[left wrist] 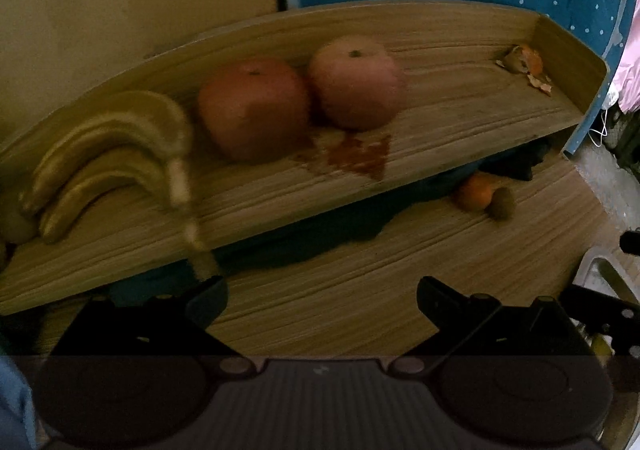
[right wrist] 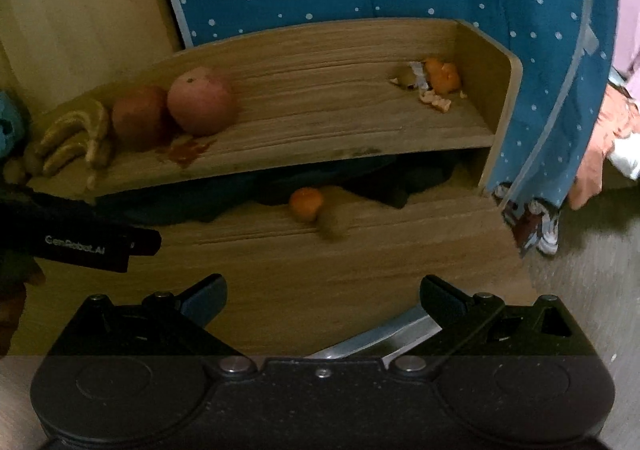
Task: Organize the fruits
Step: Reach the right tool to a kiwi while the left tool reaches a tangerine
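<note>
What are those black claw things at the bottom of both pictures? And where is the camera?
They are two grabbing tools a person holds, one per hand. Each carries a camera looking out along its fingers. One picture is from the left gripper, the other from the right gripper. Both are open and hold nothing. On the upper wooden shelf sit a yellow banana bunch, two red apples and orange peel scraps. Below, on the wooden table, lie a small orange and a brown kiwi.
</note>
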